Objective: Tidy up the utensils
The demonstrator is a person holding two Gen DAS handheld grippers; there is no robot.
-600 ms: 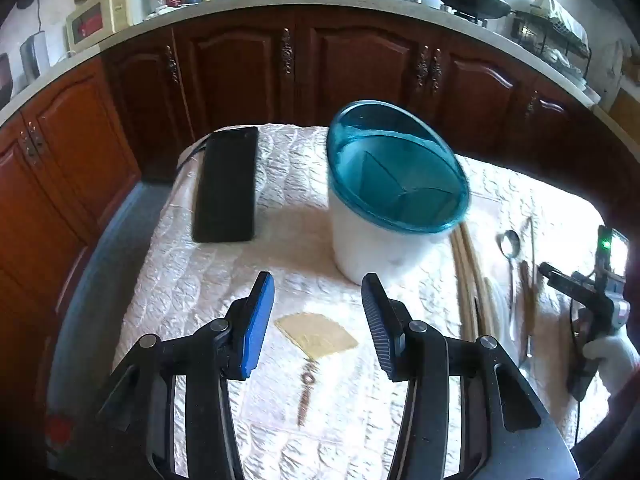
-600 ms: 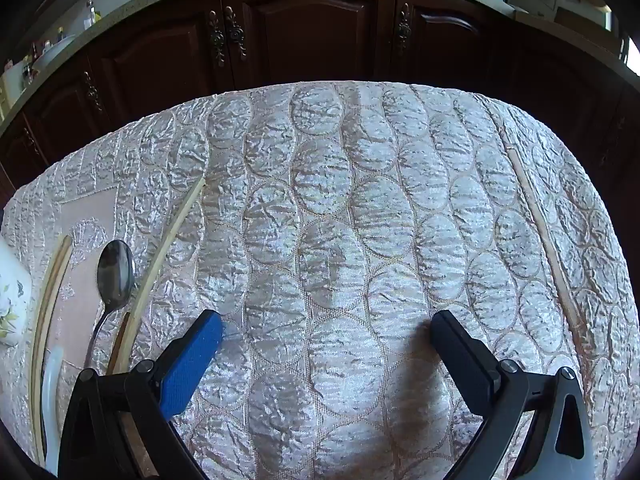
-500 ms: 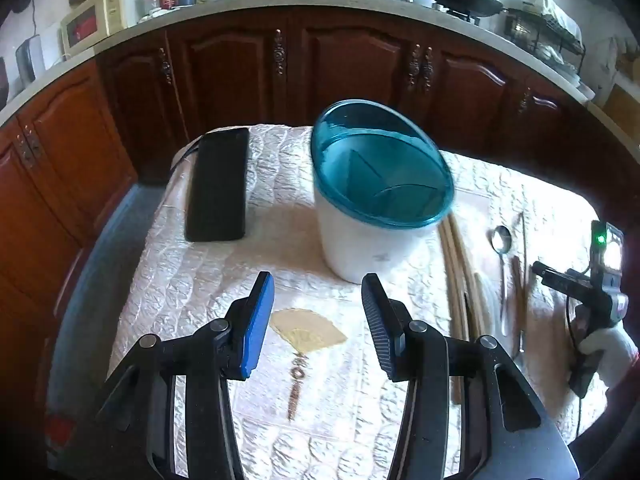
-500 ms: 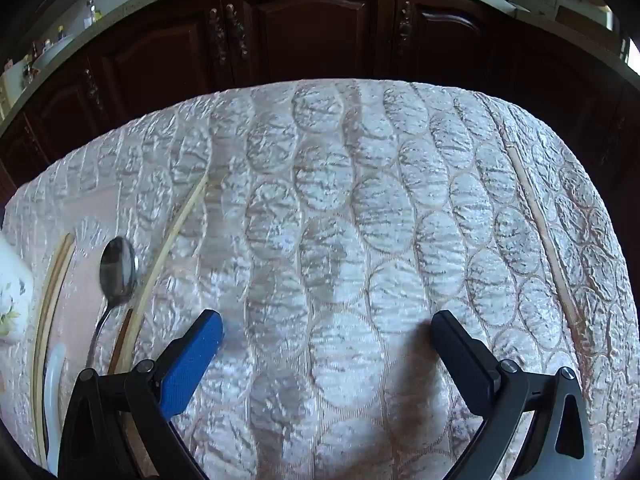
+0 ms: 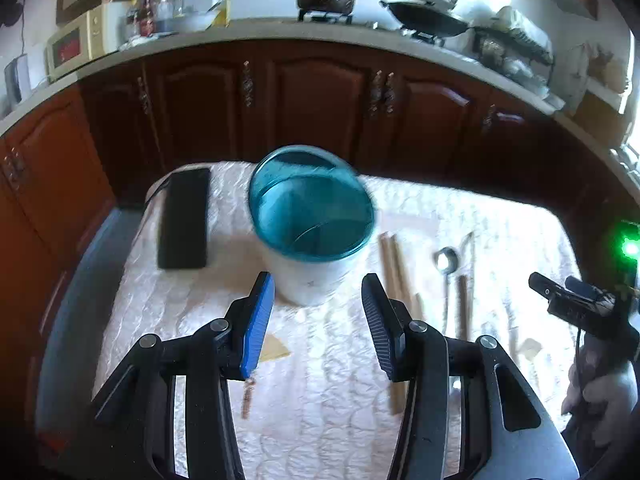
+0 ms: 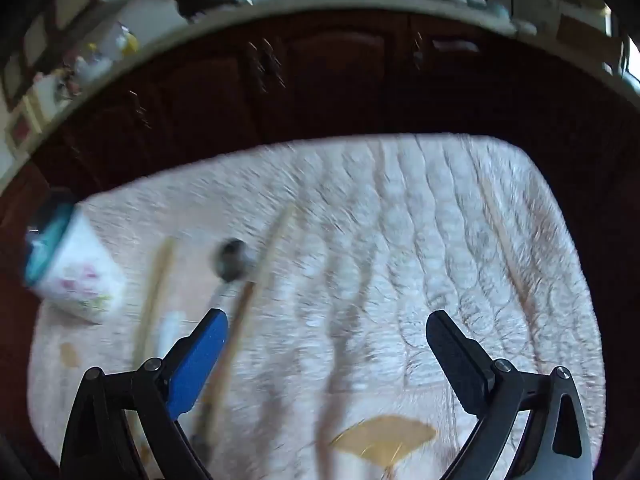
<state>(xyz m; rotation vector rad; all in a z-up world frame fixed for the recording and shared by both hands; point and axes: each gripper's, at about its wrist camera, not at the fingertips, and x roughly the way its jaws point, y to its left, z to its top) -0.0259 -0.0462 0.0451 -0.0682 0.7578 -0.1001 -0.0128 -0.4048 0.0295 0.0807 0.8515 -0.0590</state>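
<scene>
A black slab (image 5: 184, 218) lies at the table's (image 5: 328, 392) left edge. Right of it stands the white holder (image 5: 310, 224) with its teal rim, upright. The left gripper (image 5: 318, 320) hovers just before the holder, jaws partly open with nothing between them. Right of the holder lie chopsticks (image 5: 394, 264), then a spoon (image 5: 446, 262), flat on the quilted cloth. The right gripper (image 6: 326, 354) hangs above the bare cloth right of the spoon, jaws spread wide and empty.
</scene>
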